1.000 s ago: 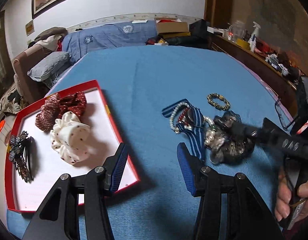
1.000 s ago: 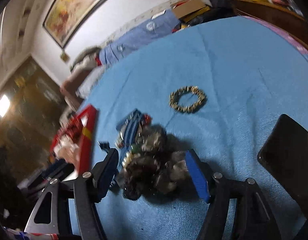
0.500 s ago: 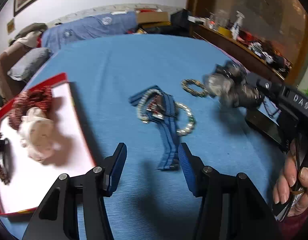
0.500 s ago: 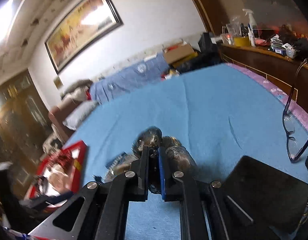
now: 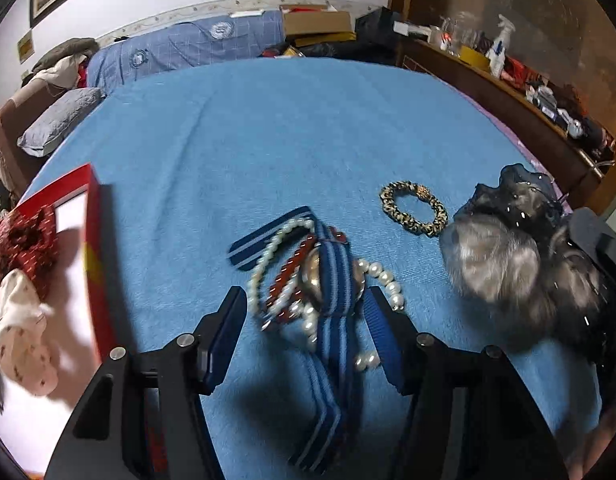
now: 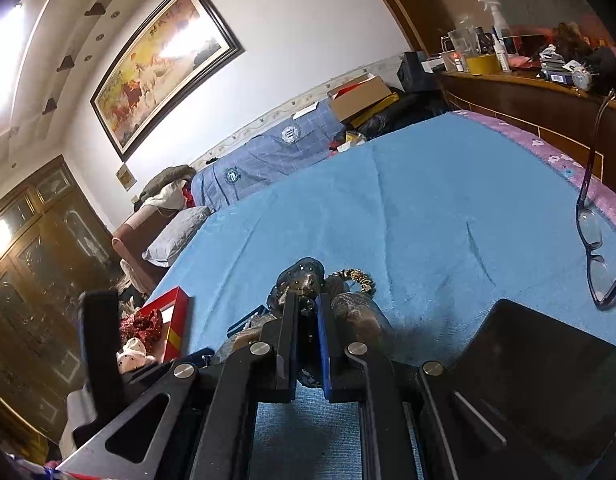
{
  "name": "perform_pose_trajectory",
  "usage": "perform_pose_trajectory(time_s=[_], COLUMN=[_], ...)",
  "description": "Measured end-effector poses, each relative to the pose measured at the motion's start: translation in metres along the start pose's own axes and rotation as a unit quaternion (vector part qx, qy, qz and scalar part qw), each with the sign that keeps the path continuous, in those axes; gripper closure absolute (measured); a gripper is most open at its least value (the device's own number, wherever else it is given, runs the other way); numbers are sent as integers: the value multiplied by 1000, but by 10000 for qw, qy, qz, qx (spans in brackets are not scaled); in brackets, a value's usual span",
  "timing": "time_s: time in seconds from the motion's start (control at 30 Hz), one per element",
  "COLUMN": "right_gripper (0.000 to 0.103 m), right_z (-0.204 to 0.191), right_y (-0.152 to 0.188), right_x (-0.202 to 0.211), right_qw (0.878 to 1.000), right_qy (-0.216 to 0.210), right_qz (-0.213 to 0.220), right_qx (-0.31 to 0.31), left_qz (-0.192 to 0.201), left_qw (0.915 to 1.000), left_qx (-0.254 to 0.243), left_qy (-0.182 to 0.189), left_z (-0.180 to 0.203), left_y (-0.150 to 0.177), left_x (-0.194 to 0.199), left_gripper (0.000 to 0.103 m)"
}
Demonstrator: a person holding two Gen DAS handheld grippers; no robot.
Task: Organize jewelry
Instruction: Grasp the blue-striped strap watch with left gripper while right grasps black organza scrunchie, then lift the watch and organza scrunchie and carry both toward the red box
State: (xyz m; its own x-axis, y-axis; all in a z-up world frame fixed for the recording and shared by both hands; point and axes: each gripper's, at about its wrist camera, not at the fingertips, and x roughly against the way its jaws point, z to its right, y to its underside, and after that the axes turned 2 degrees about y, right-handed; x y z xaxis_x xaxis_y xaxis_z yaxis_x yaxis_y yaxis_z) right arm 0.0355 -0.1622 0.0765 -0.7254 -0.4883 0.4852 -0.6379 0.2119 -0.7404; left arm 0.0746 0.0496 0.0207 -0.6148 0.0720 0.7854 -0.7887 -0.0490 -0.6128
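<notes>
Right gripper (image 6: 306,304) was clamped on the grey-black scrunchie (image 5: 503,256), held above the blue cloth (image 5: 292,128). Left gripper (image 5: 304,320) stood spread either side of the striped strap (image 5: 331,280) and pearl bracelet (image 5: 381,276).

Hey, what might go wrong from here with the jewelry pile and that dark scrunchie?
The left gripper, open, straddles the tangled striped band, pearl bracelet and red beads; closing may drag several together. The right gripper pinches only part of the dark scrunchie, which could slip.
</notes>
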Motion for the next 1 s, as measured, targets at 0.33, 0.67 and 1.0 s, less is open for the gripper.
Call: perform_pose_trajectory(time_s=[0.33, 0.67, 1.0], right_gripper=[94, 94, 94], right_z=[3, 0, -12], right_y=[-4, -2, 3], right_x=[-2, -4, -8], right_qw=[9999, 9999, 9992], right_qy=[-129, -122, -76], right_qz=[-32, -57, -81], right_qx=[-11, 85, 382], left_qz=[155, 1157, 1632], left_qw=[9992, 9932, 9863], left_qx=[-198, 24, -80], left_qy=[-298, -102, -214], left_z=[9, -15, -16], left_y=[-3, 8, 9], left_x=[-15, 45, 61], left_gripper=[77, 87, 87])
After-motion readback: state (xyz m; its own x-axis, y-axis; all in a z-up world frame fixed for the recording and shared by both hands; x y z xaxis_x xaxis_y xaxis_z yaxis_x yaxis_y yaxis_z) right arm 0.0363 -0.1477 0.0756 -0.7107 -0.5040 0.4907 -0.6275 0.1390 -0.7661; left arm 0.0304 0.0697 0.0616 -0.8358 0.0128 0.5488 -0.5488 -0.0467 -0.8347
